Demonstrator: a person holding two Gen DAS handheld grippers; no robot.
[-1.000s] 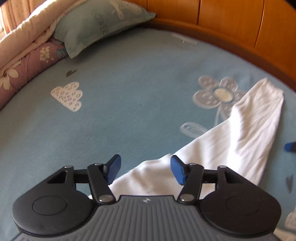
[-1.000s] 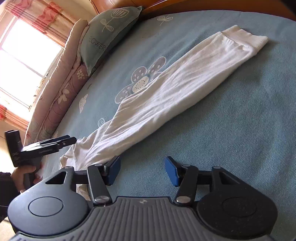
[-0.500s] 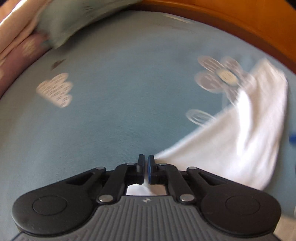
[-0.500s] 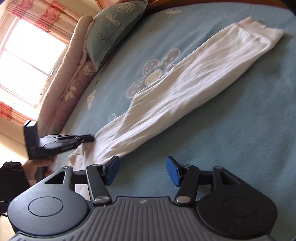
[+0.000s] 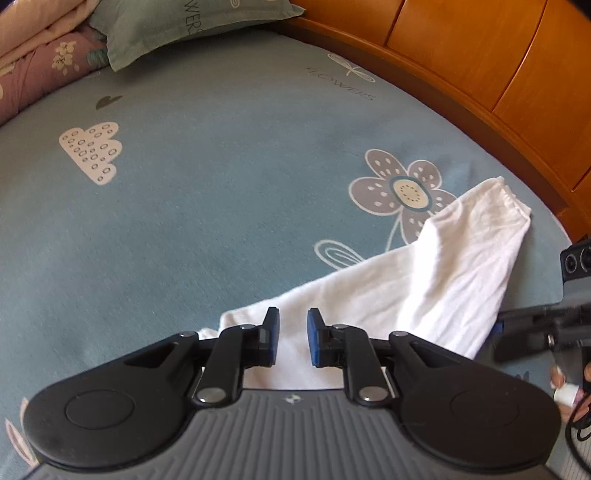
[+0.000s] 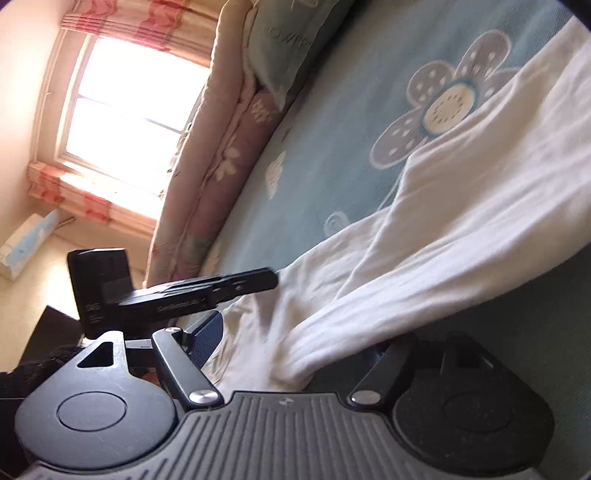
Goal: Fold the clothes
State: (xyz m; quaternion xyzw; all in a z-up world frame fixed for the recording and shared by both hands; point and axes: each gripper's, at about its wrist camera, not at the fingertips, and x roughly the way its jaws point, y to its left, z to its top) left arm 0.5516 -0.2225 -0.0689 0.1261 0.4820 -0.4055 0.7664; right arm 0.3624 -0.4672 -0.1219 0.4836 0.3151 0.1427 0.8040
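Got the white garment (image 5: pixel 424 280) lying stretched on the blue bed sheet (image 5: pixel 221 221), running from about 6 o'clock up to its cuffed end near 2 o'clock in the left wrist view, partly covering a printed flower (image 5: pixel 402 188). Holding the left gripper (image 5: pixel 291 343) low at 6 o'clock right over the near end of the cloth, pads parted by a narrow gap with white fabric showing through, so open and not pinching anything as far as can be seen. Can spot the right gripper (image 5: pixel 535 325) poking in at 3 o'clock, next to the garment's edge. From the right wrist view, looks wide open: one blue pad (image 6: pixel 207 332) clear at 8 o'clock, the other finger tucked under a fold of the garment at 5 o'clock, cloth draped across the space between, slightly blurry. Over at 12 o'clock in the left view, got a green pillow (image 5: pixel 177 26), with a floral quilt (image 5: pixel 37 48) at 10 o'clock and a wooden headboard (image 5: pixel 480 55) curving round from 1 to 3 o'clock. Also a bright window (image 6: pixel 122 99) at 10 o'clock in the right view.
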